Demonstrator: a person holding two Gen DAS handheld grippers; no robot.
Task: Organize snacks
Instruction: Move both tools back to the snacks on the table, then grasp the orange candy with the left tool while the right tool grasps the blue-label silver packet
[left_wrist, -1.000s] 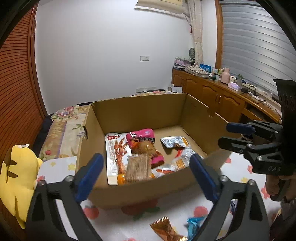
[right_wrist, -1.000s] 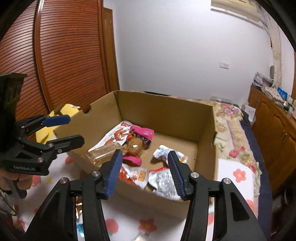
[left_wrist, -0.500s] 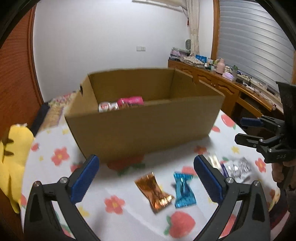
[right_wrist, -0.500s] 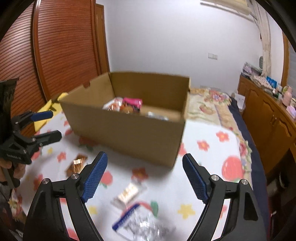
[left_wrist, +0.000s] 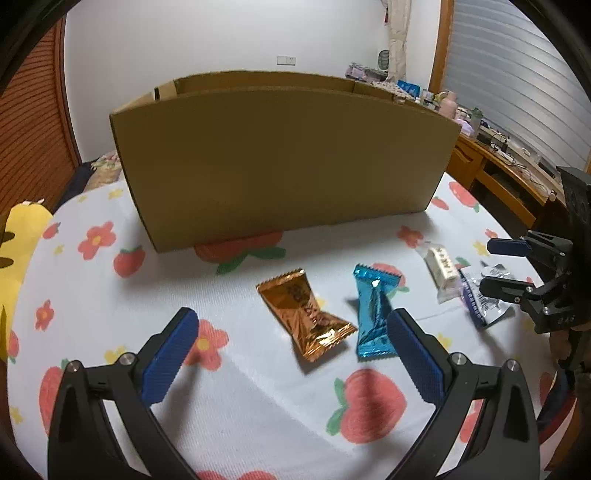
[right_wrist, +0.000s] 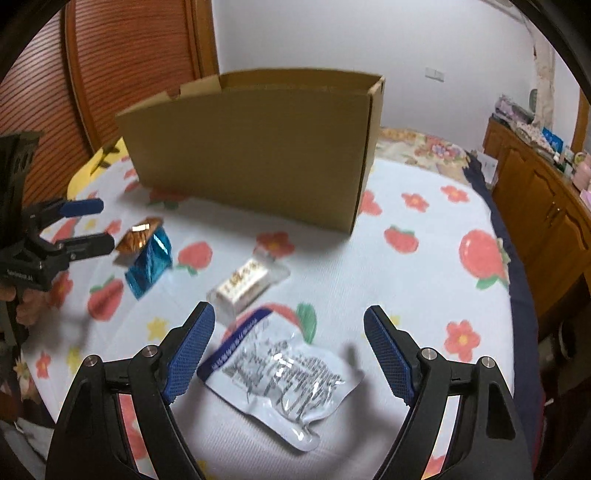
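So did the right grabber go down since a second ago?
Yes. The right gripper sank from looking down into the cardboard box to below its rim, jaws just opened over the silver packet.

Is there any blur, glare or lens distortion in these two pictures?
Left wrist view: fisheye bends the cardboard box edge; glare on the orange wrapper; packets at right slightly smeared. Right wrist view: box and small white bar look soft, bright reflections on the silver pouch, dark corners.
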